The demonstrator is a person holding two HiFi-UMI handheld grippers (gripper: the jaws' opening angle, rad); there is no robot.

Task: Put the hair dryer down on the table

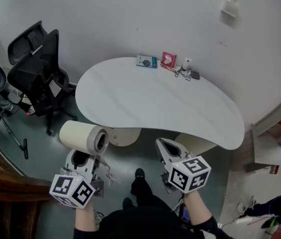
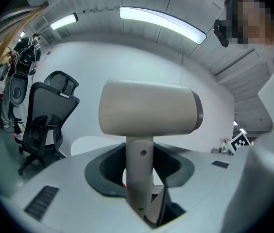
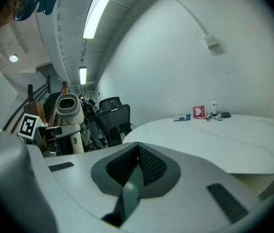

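The hair dryer [image 1: 84, 137] is held clear of the worktop [image 1: 145, 103], just off its near left edge and above the floor. It is clamped by its handle in the left gripper [image 1: 84, 158]. In the left gripper view the handle is seen upright between the two jaws, which are closed against it. The cream barrel lies crosswise above the handle, with a darker ring at its right end. In the head view the barrel's open end is turned toward the near side, away from the worktop.

The right gripper [image 1: 161, 146] is held off the worktop's near edge, close to the middle of that edge, and is pointed toward it. Its jaws are seen together in the right gripper view, with nothing between them.

The worktop is white and kidney-shaped, and most of its surface is bare. Along its far edge, by the wall, a few small things are gathered: a bluish packet [image 1: 146, 61], a red card [image 1: 169, 59], a small white bottle [image 1: 187, 62], a bunch of keys [image 1: 180, 72] and a small dark item [image 1: 195, 75] that cannot be made out. A black chair [image 1: 38, 71] stands on the floor off the worktop's left end, apart from it.
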